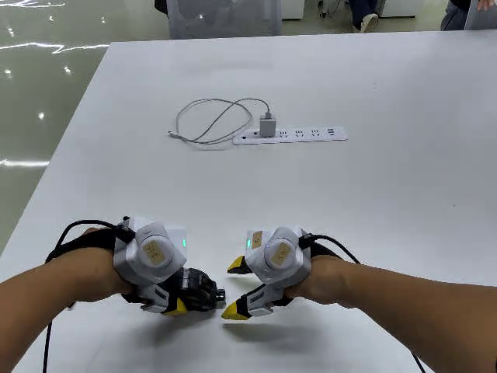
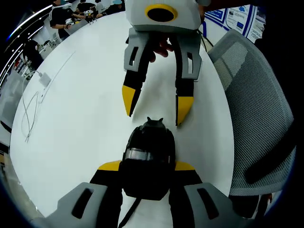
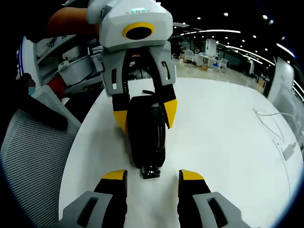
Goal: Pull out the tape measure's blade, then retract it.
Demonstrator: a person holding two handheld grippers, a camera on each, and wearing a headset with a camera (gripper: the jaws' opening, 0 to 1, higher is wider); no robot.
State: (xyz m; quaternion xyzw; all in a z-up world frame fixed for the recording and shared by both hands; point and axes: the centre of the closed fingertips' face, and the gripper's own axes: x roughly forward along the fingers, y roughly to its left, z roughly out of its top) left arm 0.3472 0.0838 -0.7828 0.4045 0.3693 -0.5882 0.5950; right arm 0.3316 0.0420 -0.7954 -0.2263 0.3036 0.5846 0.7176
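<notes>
Left tongs point(image 1: 180, 305) clamp black tape measure point(image 1: 200, 289), case low over white bench point(image 1: 349, 202), near front edge. Case long axis left-right; blade hook point(image 3: 151, 171) points toward right tongs point(image 1: 234, 289). Right tongs wide open, empty, hook in gap between tips, apparently untouched. Judgement: right tongs nearer hook, pull goes rightward.

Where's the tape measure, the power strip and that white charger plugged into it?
tape measure point(image 2: 148, 161): left gripper view, on its black case.
power strip point(image 1: 314, 134): head view, on its bare right half.
charger point(image 1: 267, 126): head view, on its white body.
</notes>
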